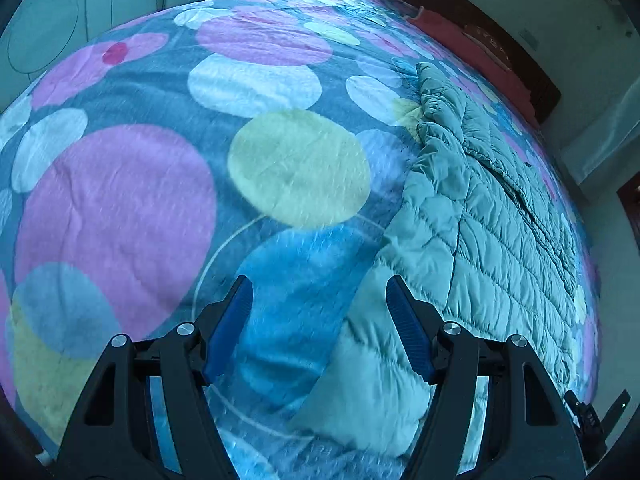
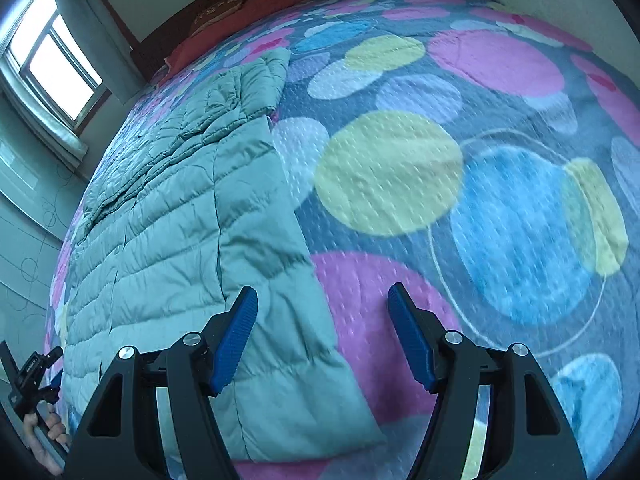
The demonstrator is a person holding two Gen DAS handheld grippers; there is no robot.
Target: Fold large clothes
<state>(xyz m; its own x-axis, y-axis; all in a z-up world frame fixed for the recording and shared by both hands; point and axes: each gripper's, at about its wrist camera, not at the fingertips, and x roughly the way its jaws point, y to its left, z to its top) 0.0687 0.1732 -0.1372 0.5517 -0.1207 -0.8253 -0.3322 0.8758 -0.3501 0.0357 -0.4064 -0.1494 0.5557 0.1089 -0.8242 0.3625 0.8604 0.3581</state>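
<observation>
Looking along the left gripper (image 1: pixel 319 292), its blue pads stand spread with nothing between them, hanging over the spotted bedspread (image 1: pixel 120 200); the pale green quilted jacket (image 1: pixel 480 220) lies flat from about five o'clock up toward one o'clock, its near corner just under the right-hand pad, though touching or not cannot be told. From the right wrist, the right gripper (image 2: pixel 322 300) is likewise spread and empty, the jacket (image 2: pixel 168 208) filling the picture from seven o'clock up to eleven o'clock, its long edge running under the left-hand pad. At eight o'clock a hand (image 2: pixel 48 436) holds the other gripper's grip. My judgement: the step is reaching for the near hem. To do it well, bring each gripper down on its own corner, pinch through all layers, and lift both together so the fold stays square.
</observation>
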